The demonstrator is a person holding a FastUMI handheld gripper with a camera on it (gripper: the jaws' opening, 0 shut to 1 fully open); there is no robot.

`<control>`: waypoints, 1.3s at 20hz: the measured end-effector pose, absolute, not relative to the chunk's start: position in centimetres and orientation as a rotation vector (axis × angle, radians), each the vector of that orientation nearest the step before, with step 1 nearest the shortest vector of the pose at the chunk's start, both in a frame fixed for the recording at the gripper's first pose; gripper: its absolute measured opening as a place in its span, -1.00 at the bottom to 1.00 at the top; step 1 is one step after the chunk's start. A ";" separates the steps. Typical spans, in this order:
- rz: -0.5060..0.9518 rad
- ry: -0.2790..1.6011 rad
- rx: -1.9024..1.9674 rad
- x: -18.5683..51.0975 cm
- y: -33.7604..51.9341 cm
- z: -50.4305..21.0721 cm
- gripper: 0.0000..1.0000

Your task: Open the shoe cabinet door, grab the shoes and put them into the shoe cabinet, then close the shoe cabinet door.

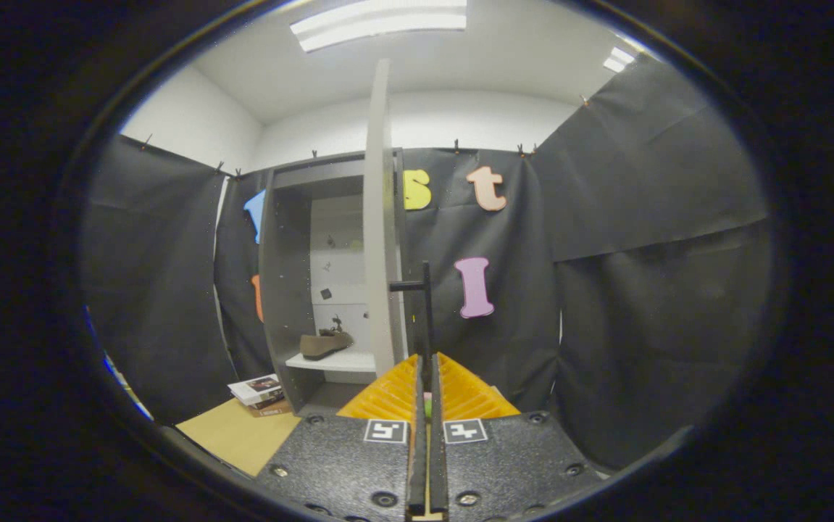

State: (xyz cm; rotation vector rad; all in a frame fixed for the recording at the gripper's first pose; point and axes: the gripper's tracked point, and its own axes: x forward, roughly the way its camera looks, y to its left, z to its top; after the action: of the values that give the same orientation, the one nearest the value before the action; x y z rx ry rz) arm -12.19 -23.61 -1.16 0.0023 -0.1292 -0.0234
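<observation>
The grey shoe cabinet [282, 290] stands against the booth wall with its door [380, 217] swung open and seen edge-on. A brown shoe [324, 344] rests on the white shelf [333, 361] inside. The door's black bar handle [427, 304] runs down between my fingers. My gripper [427, 360] is shut on the handle, both fingers pressed together around its lower end.
A small stack of magazines [261, 391] lies on the wooden floor [235, 435] to the left of the cabinet's base. Black cloth walls close in the booth on both sides.
</observation>
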 end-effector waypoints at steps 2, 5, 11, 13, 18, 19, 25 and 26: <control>-0.013 -0.150 0.007 -13.5 -22.1 -2.2 -0.03; -0.011 -0.152 0.057 -14.3 -20.3 -3.5 0.75; 0.027 -0.126 0.005 -14.5 -14.1 -5.6 0.97; 0.072 -0.101 -0.039 -13.2 -11.4 -7.4 0.98; 0.167 -0.023 -0.039 -8.3 -6.3 -13.1 0.98; 0.176 -0.004 -0.035 -7.0 -5.7 -14.8 0.98; 0.179 0.184 -0.080 1.4 -3.4 -27.4 0.99; 0.182 0.227 -0.065 2.4 -2.9 -29.6 0.99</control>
State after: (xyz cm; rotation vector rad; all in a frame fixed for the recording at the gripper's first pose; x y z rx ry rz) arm 2.43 -2.89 -29.62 -0.0649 0.2269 0.1825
